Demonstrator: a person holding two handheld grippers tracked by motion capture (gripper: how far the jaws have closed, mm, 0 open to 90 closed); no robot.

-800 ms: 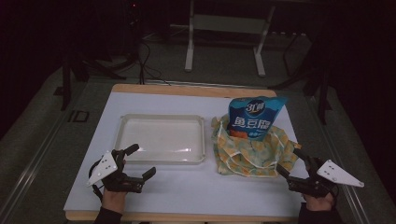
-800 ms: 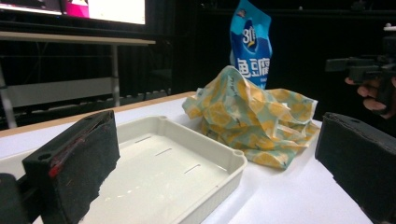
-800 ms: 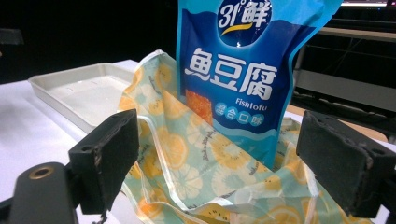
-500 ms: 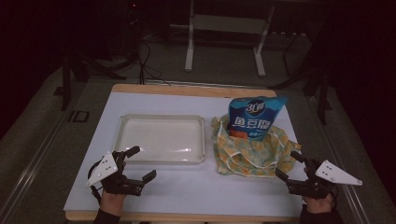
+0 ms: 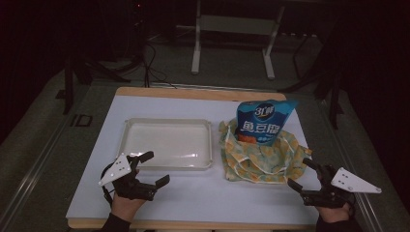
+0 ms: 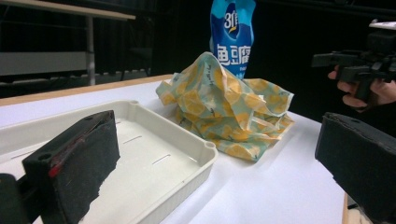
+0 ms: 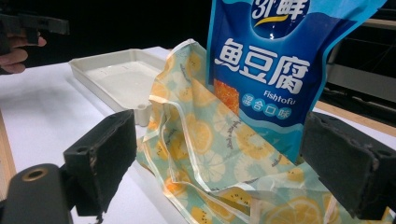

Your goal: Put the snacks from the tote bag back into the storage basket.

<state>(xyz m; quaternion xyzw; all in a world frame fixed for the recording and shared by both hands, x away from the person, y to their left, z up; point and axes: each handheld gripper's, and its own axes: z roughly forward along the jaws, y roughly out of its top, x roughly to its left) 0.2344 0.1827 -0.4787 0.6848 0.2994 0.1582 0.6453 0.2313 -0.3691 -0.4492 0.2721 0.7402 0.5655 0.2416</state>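
White tabletop (image 5: 193, 203) carries our cream rectangular plastic tray (image 5: 167, 144); beside it, a crumpled lemon-print cloth bag (image 5: 261, 157) holds an upright blue snack pouch (image 5: 261, 121). We hold the left gripper (image 5: 153, 169) and right gripper (image 5: 302, 174) with jaws spread, empty.

Behind the white table (image 5: 203, 195) there's just a metal stand frame (image 5: 232, 36) on the floor. Some dark cables (image 5: 150, 60) trail nearby, everything else is dark.

Dark room, white-legged table (image 5: 232, 29) behind
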